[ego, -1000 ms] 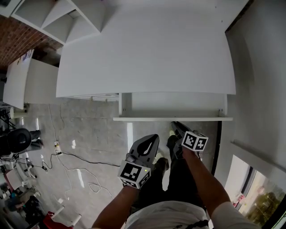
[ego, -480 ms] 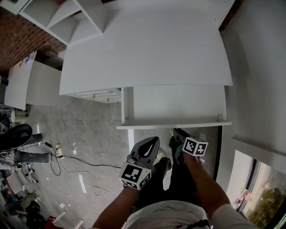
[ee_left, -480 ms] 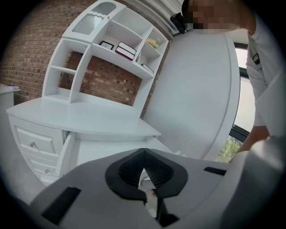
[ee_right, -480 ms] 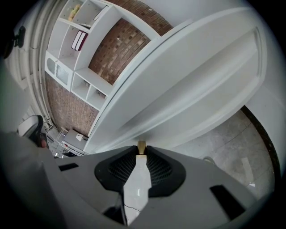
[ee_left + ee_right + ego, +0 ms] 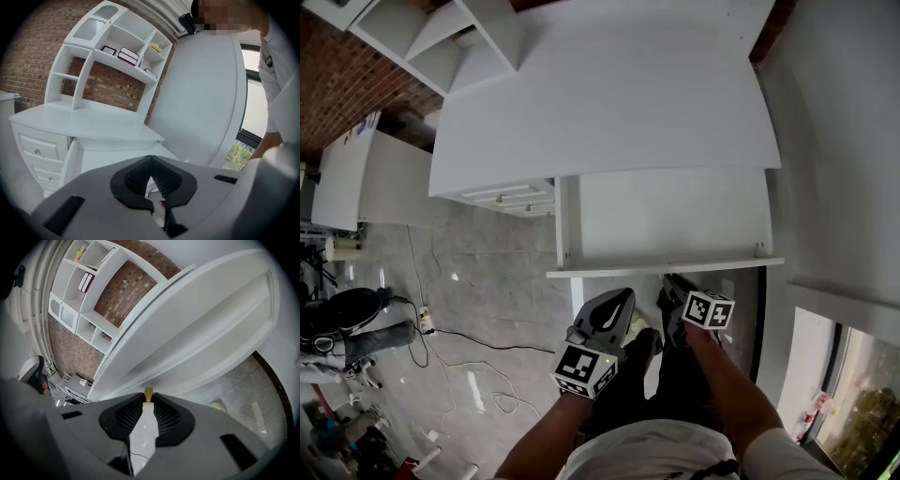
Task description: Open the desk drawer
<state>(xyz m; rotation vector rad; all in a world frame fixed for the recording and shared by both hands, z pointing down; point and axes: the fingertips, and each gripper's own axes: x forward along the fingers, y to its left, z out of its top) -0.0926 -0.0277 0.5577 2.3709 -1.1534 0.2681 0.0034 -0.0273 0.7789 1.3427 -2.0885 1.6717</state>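
The white desk (image 5: 609,103) has its wide drawer (image 5: 666,220) pulled out toward me, the inside bare. Its front panel (image 5: 666,269) lies just ahead of both grippers. My right gripper (image 5: 671,281) reaches under that panel; in the right gripper view it (image 5: 148,397) is shut on the small brass knob (image 5: 148,393) of the drawer front (image 5: 197,338). My left gripper (image 5: 619,298) hangs beside it, apart from the drawer. In the left gripper view its tips (image 5: 150,160) meet with nothing between them, and the open drawer (image 5: 117,157) shows beyond.
A stack of small side drawers (image 5: 511,199) sits under the desk's left end, and a white hutch with shelves (image 5: 441,37) stands at the back. A white wall (image 5: 844,141) runs along the right. Cables (image 5: 469,356) and a chair base (image 5: 337,319) lie on the grey floor at left.
The drawer has slid further out of the desk toward me. Both grippers have drawn back with it, the right one still on the knob.
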